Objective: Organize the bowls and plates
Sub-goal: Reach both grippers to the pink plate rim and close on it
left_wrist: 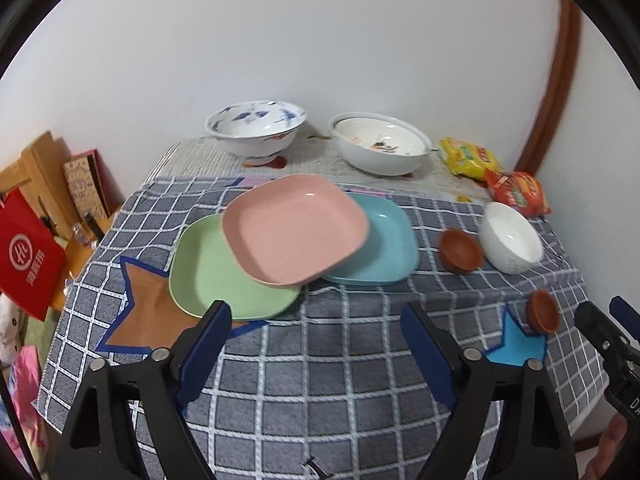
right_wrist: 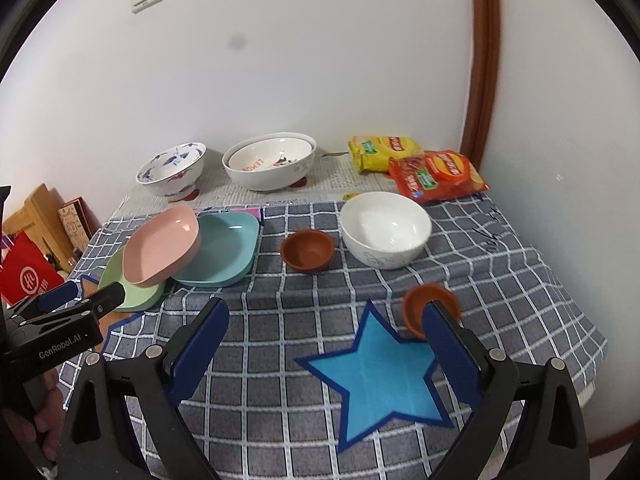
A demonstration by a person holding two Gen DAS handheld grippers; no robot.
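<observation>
A pink plate (left_wrist: pixel 296 228) leans across a green plate (left_wrist: pixel 216 276) and a blue plate (left_wrist: pixel 384 248) on the checked cloth. Right of them sit a small brown bowl (left_wrist: pixel 460 250), a white bowl (left_wrist: pixel 510 238) and a second brown bowl (right_wrist: pixel 430 308), which lies beside a blue star mat (right_wrist: pixel 384 372). My left gripper (left_wrist: pixel 316 314) hangs open just in front of the green plate, with nothing between its fingers. My right gripper (right_wrist: pixel 326 314) is open above the blue star, and its right finger hides part of the near brown bowl.
A blue-patterned bowl (left_wrist: pixel 256 128) and nested white bowls (left_wrist: pixel 382 144) stand by the back wall. Yellow (left_wrist: pixel 466 156) and red (left_wrist: pixel 518 192) snack bags lie at the back right. A brown star mat (left_wrist: pixel 144 312) lies under the green plate. Boxes and a red bag (left_wrist: pixel 28 252) stand off the table's left edge.
</observation>
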